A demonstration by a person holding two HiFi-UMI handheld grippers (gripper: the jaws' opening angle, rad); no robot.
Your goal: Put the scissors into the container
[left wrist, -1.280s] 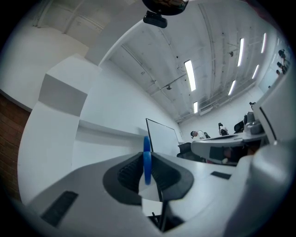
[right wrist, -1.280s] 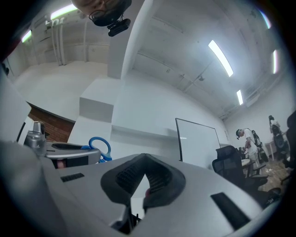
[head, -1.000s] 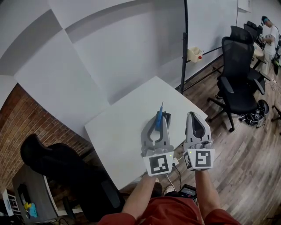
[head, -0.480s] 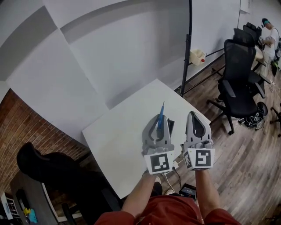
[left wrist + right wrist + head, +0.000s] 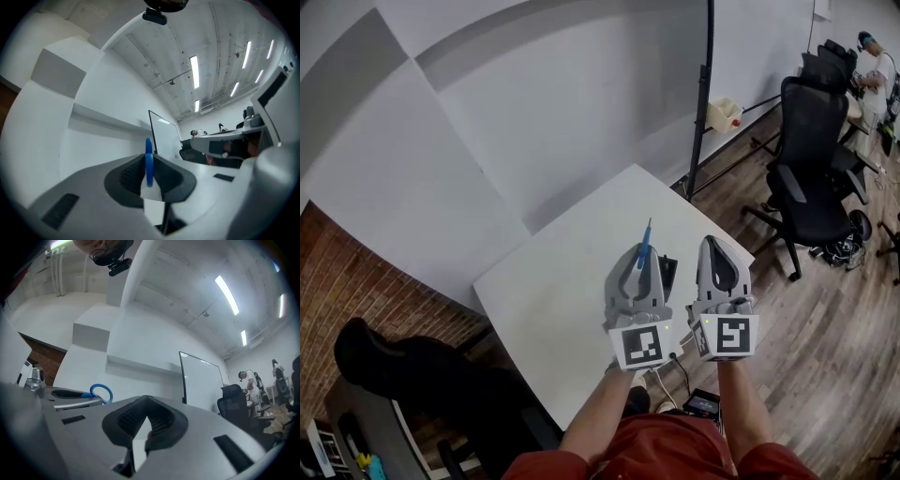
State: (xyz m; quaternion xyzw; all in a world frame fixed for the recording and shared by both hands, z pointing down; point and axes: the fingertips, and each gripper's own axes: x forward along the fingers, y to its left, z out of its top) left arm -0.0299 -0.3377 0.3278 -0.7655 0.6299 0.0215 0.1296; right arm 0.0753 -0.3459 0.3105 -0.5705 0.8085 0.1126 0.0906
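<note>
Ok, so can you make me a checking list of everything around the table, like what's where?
Surface: white table, only the container stands on it.
Job's things: blue scissors held in the air, not yet in the black container just behind them.
Clutter: nothing seen.
Grippers: left gripper fingers shut on the scissors; right gripper fingers together, holding nothing.
Cables: white cable below the grippers; a tangle on the floor by a chair.
Surroundings: black office chairs, whiteboard stand, wooden floor, brick wall, a person far off.
</note>
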